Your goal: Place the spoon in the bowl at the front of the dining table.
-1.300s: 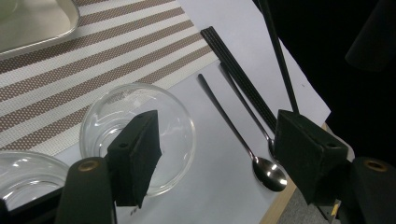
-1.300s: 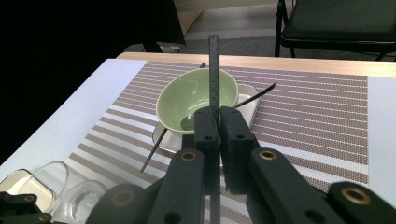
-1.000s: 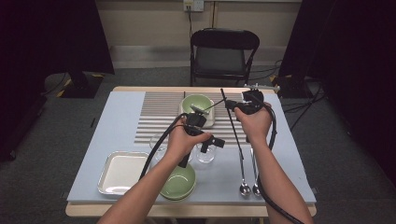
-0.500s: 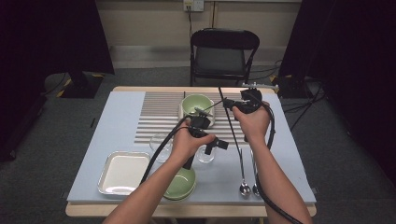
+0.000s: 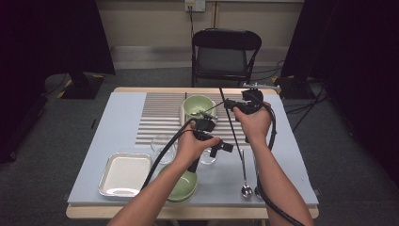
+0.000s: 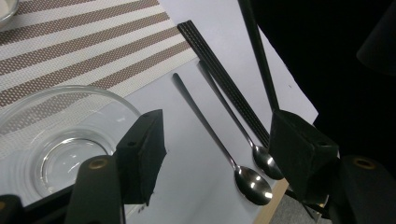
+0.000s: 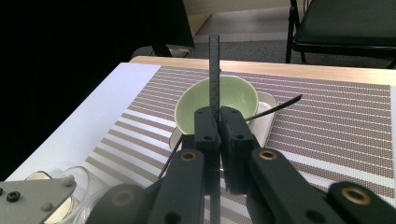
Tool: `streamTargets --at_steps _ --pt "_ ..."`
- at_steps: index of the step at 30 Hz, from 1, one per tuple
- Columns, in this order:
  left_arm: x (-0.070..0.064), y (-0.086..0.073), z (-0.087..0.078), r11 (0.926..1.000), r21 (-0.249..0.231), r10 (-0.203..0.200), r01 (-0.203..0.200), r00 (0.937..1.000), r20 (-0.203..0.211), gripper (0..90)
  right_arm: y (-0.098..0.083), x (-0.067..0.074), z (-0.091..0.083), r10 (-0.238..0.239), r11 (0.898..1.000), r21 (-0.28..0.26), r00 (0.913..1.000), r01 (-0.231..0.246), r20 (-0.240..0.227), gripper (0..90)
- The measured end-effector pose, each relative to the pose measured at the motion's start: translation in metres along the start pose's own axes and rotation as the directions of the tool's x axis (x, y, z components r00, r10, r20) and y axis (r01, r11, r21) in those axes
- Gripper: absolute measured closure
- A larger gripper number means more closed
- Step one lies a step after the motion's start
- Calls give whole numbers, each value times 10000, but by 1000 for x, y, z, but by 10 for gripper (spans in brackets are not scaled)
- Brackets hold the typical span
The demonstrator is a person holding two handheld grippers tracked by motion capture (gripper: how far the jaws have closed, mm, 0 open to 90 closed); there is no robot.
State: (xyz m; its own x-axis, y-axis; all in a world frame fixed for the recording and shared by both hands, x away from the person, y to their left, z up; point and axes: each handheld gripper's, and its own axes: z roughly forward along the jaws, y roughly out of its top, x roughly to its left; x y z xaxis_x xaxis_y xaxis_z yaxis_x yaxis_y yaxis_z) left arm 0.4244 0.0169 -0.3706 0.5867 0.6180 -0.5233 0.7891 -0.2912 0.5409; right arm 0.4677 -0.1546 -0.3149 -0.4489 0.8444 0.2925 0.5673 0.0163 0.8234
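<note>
My right gripper (image 7: 218,116) is shut on a black chopstick (image 7: 214,60), held upright and slanting over the table (image 5: 222,96). It stands just right of the far green bowl (image 5: 197,106). My left gripper (image 6: 219,140) hovers over the table's front right (image 5: 223,147). Its jaws have just been closing a little but still stand wide apart, with nothing pressed between the pads. The held chopstick (image 6: 261,60) runs down to the left gripper's right-hand jaw. Below lie two spoons (image 6: 219,140) and another black chopstick (image 6: 219,84).
The far green bowl sits on a small white dish with a spoon handle (image 7: 275,105) sticking out. A second green bowl (image 5: 181,188), a white tray (image 5: 124,174) and two glass bowls (image 5: 162,148) (image 6: 60,140) stand near the front. A striped mat (image 5: 160,117) covers the middle; a chair (image 5: 226,56) stands behind.
My left gripper has edged slightly to the right, toward the held chopstick. The right hand and its chopstick have kept still.
</note>
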Motion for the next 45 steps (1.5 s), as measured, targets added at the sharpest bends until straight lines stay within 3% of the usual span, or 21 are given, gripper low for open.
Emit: streamTargets --at_steps 15,32,38,43,44,45 --pt "-4 -2 2 9999 -152 -44 53 9982 599 464 1 5 4 4 10000 -12 10000 -4 -60 865" --pt "-5 -3 5 9999 -159 66 -55 9973 730 548 1 6 5 51 10000 -42 10000 -51 -62 864" --pt "-6 -4 7 9998 -103 -167 176 9967 798 565 1 6 6 98 9999 -30 9999 -99 -70 864" --pt "-6 -4 10 9999 -81 -84 90 9970 768 574 0 6 7 156 9999 -22 9998 -157 -84 864" --pt "-7 -4 10 9994 4 -341 342 9955 879 581 0 6 7 177 9998 -18 9998 -177 -75 864" --pt "-6 -4 11 9997 -70 -223 230 9963 824 587 0 6 8 171 9999 -19 9998 -171 -82 864"
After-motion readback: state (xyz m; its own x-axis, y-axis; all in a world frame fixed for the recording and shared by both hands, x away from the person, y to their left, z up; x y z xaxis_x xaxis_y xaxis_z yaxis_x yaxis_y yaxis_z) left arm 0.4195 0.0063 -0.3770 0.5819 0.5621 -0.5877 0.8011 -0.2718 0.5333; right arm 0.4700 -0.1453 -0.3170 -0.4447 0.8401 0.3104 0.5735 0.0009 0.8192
